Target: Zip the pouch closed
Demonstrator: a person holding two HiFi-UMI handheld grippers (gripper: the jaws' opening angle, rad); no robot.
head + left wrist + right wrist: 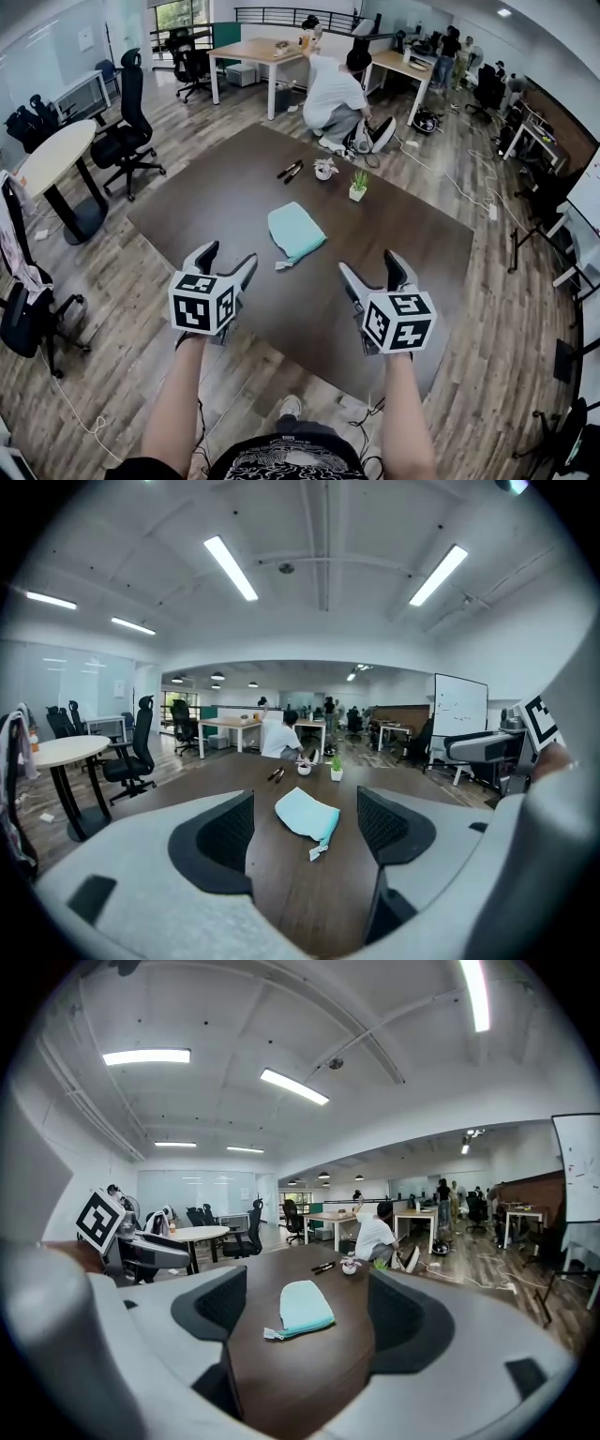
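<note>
Lying flat on table, pouch well ahead of fingers; left gripper, right gripper released, empty.

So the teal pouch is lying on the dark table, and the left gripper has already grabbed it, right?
Not quite. The pouch lies on the dark table, but the left gripper is open and short of it; the left gripper view shows that.

The left forearm and right forearm stretch forward side by side, bare — the left gripper and right gripper held well apart, each with jaws spread wide, gripping nothing.
</note>
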